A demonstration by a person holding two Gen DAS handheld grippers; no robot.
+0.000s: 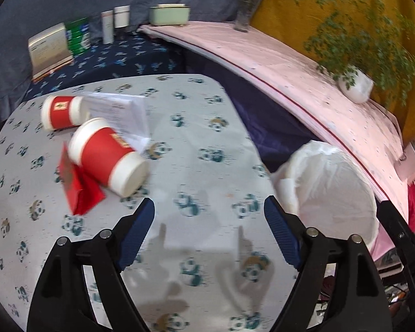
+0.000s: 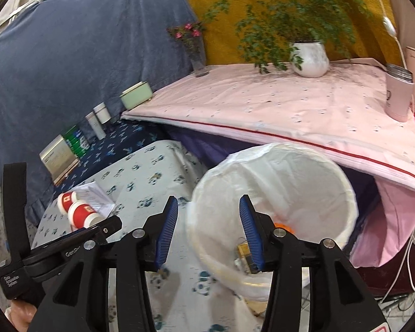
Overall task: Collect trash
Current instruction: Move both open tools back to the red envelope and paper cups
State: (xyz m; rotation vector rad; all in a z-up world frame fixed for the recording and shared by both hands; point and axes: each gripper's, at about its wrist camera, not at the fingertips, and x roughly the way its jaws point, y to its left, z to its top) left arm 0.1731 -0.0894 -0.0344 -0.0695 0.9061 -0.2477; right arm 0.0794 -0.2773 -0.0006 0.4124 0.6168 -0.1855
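Note:
Two red-and-white paper cups lie on their sides on the panda-print table (image 1: 202,127): one nearer (image 1: 108,155), one farther left (image 1: 62,112). A red paper scrap (image 1: 80,191) lies under the nearer cup and white crumpled paper (image 1: 121,113) lies behind it. My left gripper (image 1: 209,204) hangs open over bare cloth to the right of the cups, holding nothing. A bin with a white liner (image 2: 276,182) stands off the table's right edge, with an orange bit (image 2: 282,226) and a yellowish wrapper (image 2: 244,249) inside. My right gripper (image 2: 209,200) is open and empty above the bin's near rim.
A pink-covered table (image 2: 262,110) behind the bin carries a potted fern (image 2: 310,58), a flower vase (image 2: 197,58) and a pink mug (image 2: 398,96). Boxes and bottles (image 1: 77,36) stand on a dark blue cloth at the back left. The left tool's black body (image 2: 41,254) shows low left.

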